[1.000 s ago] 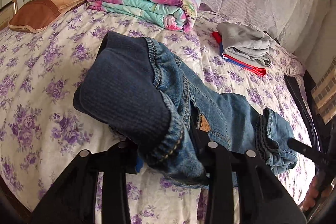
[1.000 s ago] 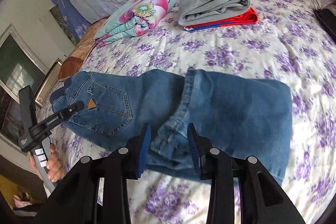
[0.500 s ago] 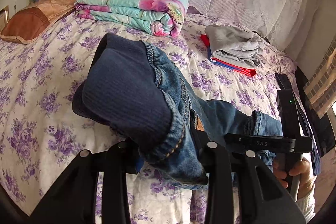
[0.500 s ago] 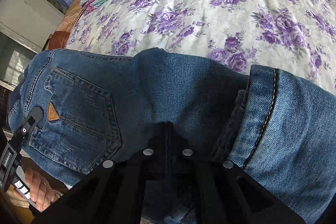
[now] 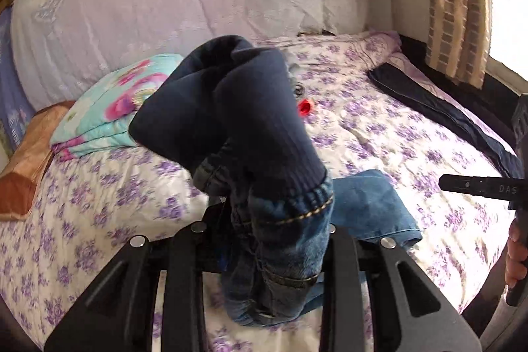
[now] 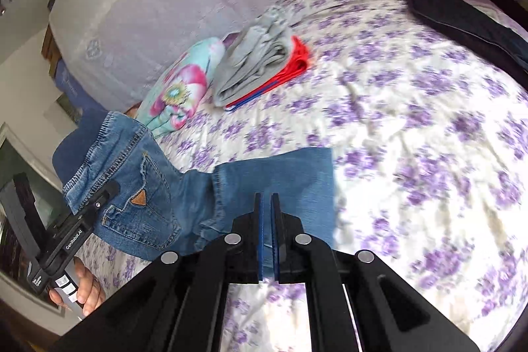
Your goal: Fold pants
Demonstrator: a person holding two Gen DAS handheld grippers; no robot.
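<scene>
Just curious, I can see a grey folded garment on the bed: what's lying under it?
Under the grey folded garment a red cloth sticks out, with a thin blue edge beside it. How far they reach beneath, and whether anything else lies there, is covered.

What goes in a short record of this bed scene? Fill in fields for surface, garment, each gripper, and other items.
surface: bed with purple-flowered sheet
garment: blue jeans, waistband end lifted, leg end lying on the sheet
left gripper: clamped on the bunched waistband; its jaws have just been closing
right gripper: nearly shut with nothing between the jaws, which have just opened a little
other items: folded floral blanket; folded grey garment on a red one; dark garment at the far edge
</scene>
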